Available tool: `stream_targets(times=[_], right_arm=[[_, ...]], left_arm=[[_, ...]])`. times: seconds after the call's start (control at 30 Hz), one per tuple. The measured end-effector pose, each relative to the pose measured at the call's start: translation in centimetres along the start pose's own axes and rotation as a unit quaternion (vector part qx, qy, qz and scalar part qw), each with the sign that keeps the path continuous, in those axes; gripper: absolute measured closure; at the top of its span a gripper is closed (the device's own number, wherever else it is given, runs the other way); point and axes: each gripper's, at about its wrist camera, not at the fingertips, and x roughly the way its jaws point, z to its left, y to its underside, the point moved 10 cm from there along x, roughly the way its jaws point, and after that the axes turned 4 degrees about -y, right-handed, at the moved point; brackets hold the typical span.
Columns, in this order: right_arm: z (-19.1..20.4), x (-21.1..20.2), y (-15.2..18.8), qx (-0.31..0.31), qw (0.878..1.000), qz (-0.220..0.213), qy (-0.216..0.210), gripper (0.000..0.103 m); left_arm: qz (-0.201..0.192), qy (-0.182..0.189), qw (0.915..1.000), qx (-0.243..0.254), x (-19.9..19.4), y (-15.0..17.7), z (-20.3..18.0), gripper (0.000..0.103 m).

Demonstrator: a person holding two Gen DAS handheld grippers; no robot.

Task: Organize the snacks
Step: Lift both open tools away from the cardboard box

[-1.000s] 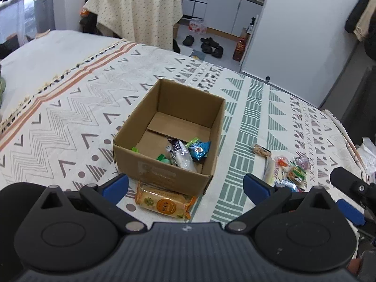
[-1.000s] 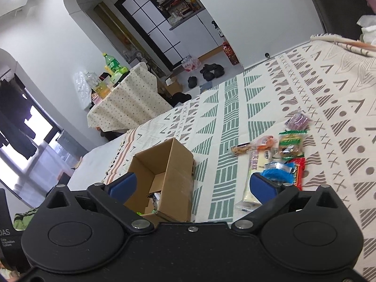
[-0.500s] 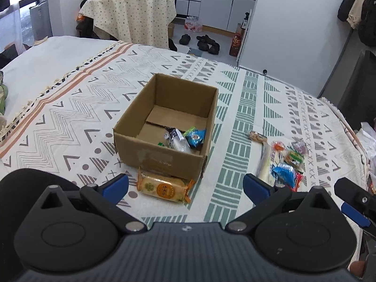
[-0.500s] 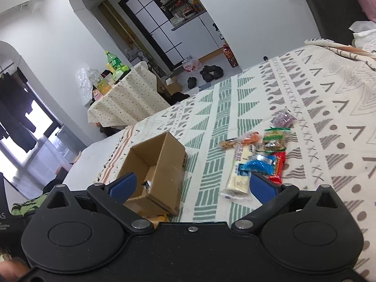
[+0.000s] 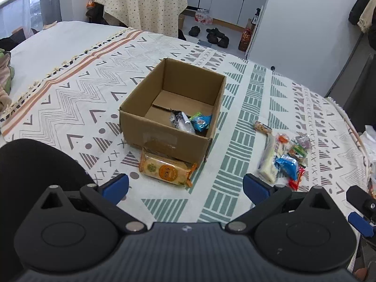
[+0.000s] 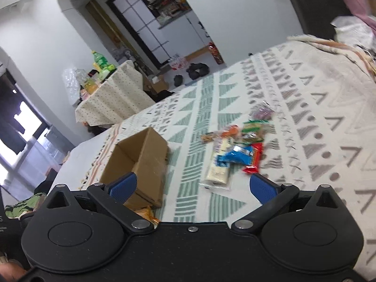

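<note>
- Cardboard box (image 5: 172,108): open, on the patterned bedspread (image 5: 70,98); a few wrapped snacks inside.
- Orange biscuit pack (image 5: 165,170): against the box's near wall.
- Loose snack pile (image 5: 284,157): right of the box, apart.
- Left gripper (image 5: 185,185): fingers wide, empty.
- Right gripper (image 6: 192,185): fingers wide, empty.

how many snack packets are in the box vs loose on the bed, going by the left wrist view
In the cardboard box: 2 seen, a silver packet and a blue packet
By the box front: 1, orange cracker pack
Right-hand pile: about 7, overlapping
Total: about 10
</note>
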Motion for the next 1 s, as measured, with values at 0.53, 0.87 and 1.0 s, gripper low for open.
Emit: stream_targets(times=[0.53,0.87,1.0], right_arm=[[-2.5,0.4,0.9,0.008,0.999,0.015,0.029,0.000],[-2.4,3.5,1.3,0.011,0.998,0.043,0.040,0.000],[-2.4,4.5,1.6,0.010,0.997,0.056,0.045,0.000]], left_arm=[[0.010,0.021,0.9989,-0.042,2.9,1.6,0.4,0.002],[0.015,-0.005,0.9987,-0.049,7.1,1.1,1.3,0.002],[0.037,-0.020,0.9982,-0.043,9.5,1.2,1.5,0.003]])
